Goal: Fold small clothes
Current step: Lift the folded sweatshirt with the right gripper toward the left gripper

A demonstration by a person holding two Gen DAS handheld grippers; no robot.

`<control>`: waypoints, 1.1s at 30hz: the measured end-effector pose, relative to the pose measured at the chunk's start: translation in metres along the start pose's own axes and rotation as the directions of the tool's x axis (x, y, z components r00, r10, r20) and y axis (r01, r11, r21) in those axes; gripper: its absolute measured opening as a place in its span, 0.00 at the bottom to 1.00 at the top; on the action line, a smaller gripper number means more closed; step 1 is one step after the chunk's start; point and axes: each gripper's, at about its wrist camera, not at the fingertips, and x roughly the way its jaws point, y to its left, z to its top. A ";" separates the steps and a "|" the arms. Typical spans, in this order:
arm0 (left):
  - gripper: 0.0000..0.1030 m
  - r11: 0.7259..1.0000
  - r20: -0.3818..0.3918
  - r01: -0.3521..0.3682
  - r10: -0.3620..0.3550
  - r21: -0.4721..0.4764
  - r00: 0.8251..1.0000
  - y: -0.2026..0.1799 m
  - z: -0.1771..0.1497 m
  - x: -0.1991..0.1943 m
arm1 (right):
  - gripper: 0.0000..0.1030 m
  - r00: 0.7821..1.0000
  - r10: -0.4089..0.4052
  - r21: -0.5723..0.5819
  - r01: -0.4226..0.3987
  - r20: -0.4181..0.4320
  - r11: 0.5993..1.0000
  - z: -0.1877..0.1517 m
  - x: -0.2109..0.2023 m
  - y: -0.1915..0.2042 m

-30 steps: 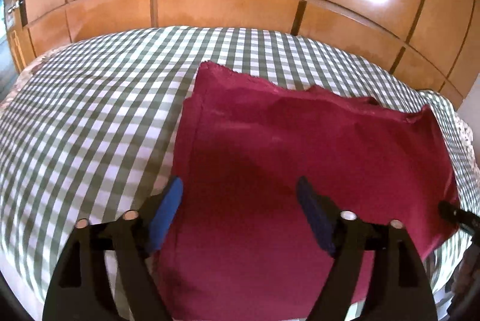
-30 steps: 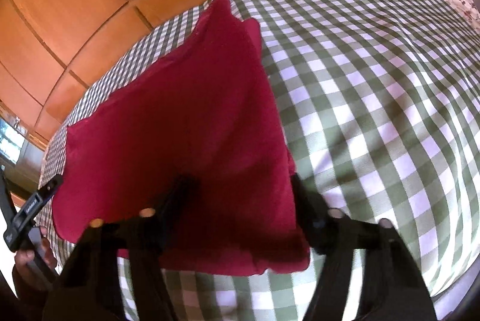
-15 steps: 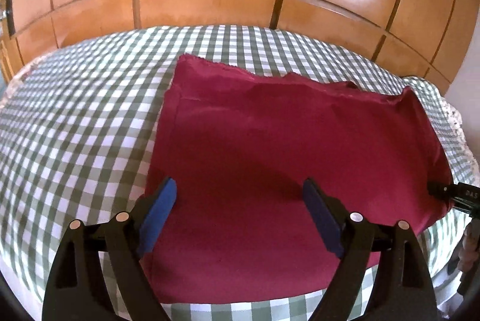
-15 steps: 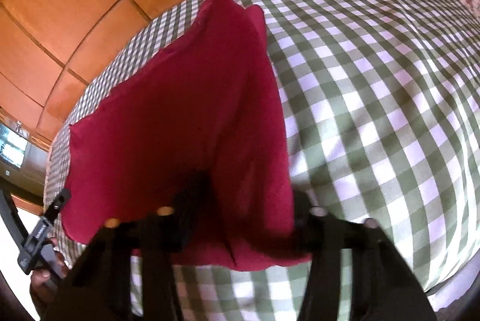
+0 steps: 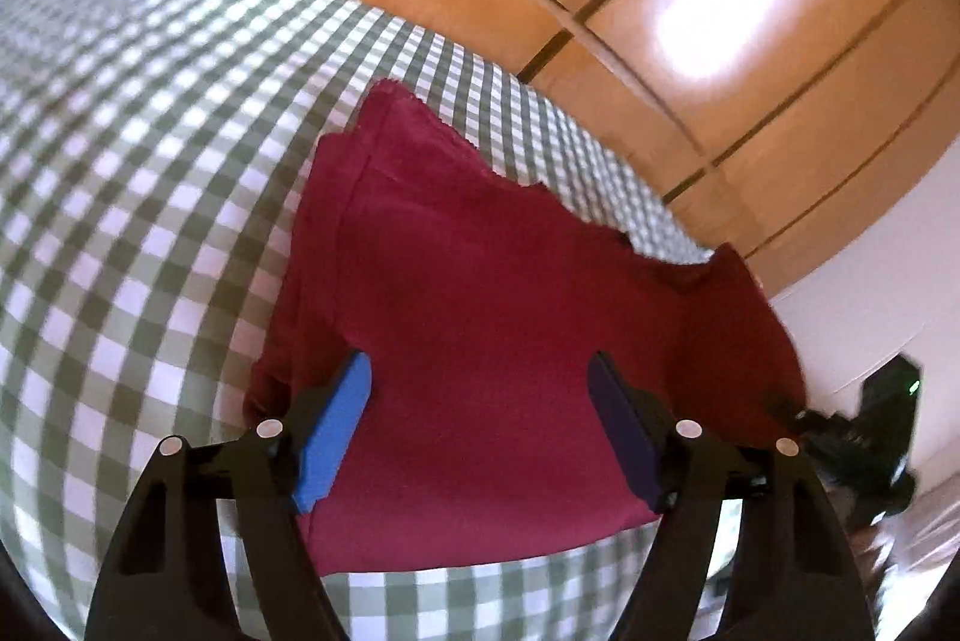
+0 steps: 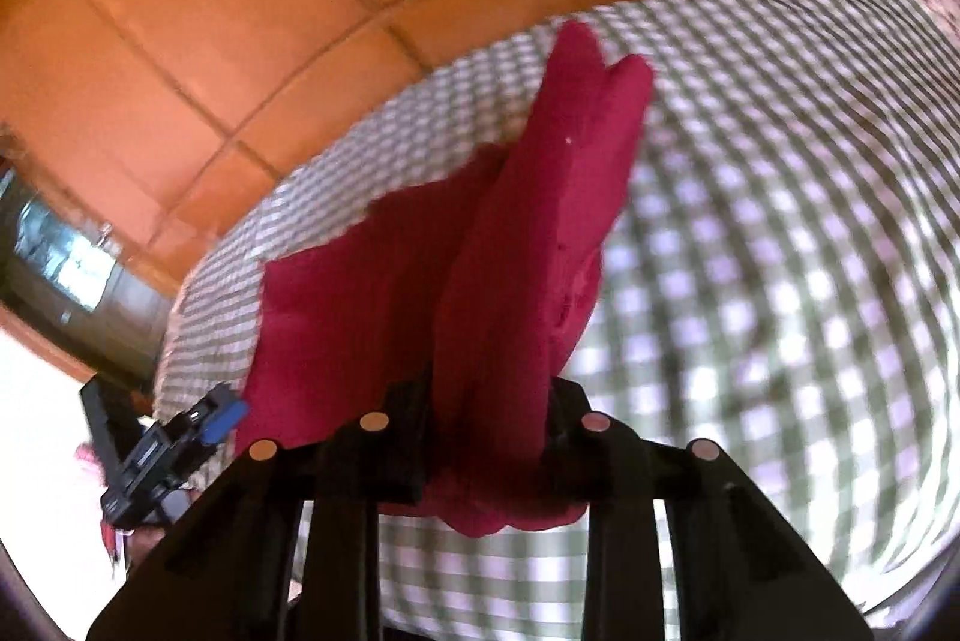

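While the right gripper (image 6: 486, 437) closes on a bunched edge of the dark red cloth (image 5: 492, 317), the left gripper (image 5: 480, 431) hangs over the cloth's near side.

Right side first: the jaws are narrowing with a thick fold of the red fabric pinched between them, and that fold rises in a ridge from the green-and-white checked bedcover (image 6: 780, 251) up into the grip. Over on the left, the jaws stand wide and are closing, blue pads (image 5: 333, 437) spread above the flat part of the cloth with nothing gripped; whether the tips touch the fabric I cannot tell. Most of the cloth lies spread on the bedcover, its frayed far edge toward the wooden panelled wall (image 5: 690, 11). Both views are blurred.
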 end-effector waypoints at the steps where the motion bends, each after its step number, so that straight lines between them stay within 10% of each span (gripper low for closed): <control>1: 0.74 0.999 0.010 0.030 -0.030 -0.034 1.000 0.005 0.001 -0.002 | 0.22 1.000 0.018 -0.033 -0.018 -0.010 0.999 0.000 0.005 0.014; 12: 0.92 0.969 -0.005 0.200 -0.203 -0.147 0.979 0.008 0.018 -0.010 | 0.22 0.996 -0.071 -0.329 0.050 -0.051 0.943 -0.033 0.053 0.083; 19: 0.92 0.926 -0.127 0.360 -0.374 -0.116 0.919 -0.046 0.037 0.020 | 0.22 0.994 -0.113 -0.441 0.099 -0.007 0.892 -0.044 0.059 0.091; 27: 0.92 0.945 -0.349 0.326 -0.298 0.024 0.889 -0.101 0.056 0.079 | 0.27 0.991 -0.114 -0.637 0.136 0.076 0.759 -0.076 0.074 0.122; 33: 0.88 0.963 -0.432 0.260 -0.205 0.072 0.878 -0.111 0.054 0.107 | 0.47 0.999 0.001 -0.603 0.030 0.051 0.797 -0.071 0.067 0.111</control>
